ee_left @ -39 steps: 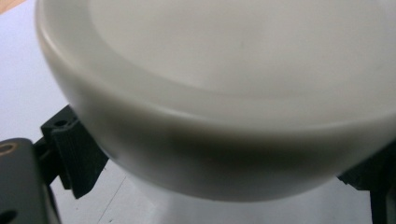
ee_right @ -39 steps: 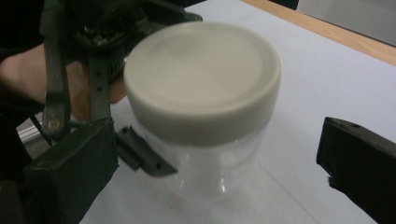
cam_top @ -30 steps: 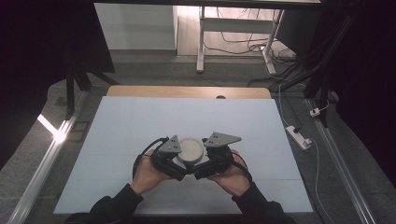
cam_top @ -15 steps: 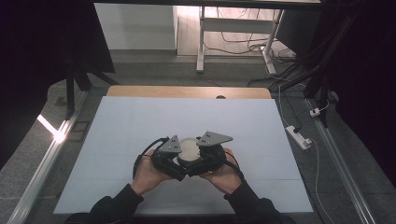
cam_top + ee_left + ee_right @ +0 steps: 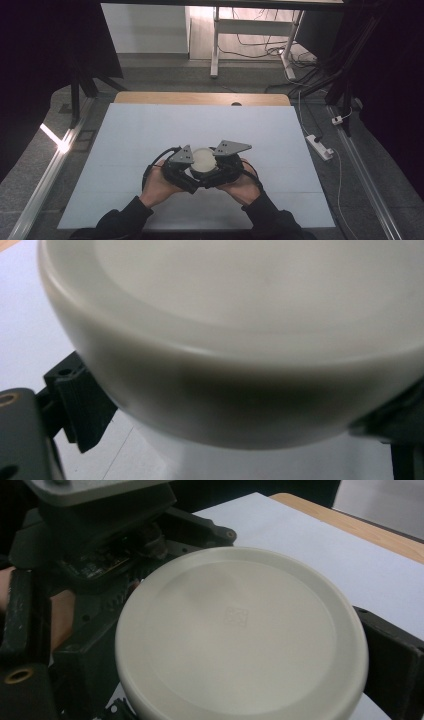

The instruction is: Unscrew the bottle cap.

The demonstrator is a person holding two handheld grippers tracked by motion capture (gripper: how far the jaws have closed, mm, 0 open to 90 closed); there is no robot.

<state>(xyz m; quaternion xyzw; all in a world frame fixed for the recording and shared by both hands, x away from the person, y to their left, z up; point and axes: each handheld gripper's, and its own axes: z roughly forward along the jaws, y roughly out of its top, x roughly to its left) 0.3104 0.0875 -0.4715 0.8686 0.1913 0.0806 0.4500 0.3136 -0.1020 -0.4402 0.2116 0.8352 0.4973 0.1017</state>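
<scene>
Both grippers, left and right, clench one round white bowl between them, its flat base facing up; each hand is equally near, opposite sides

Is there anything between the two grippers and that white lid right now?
Nothing visible. The lid sits directly between the left gripper and right gripper, whose black jaws flank its rim with no other object on the table.

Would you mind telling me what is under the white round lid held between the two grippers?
The white lid covers whatever it sits on. In the left gripper view a pale body shows just below its rim, above the white table. What lies inside is hidden.
</scene>
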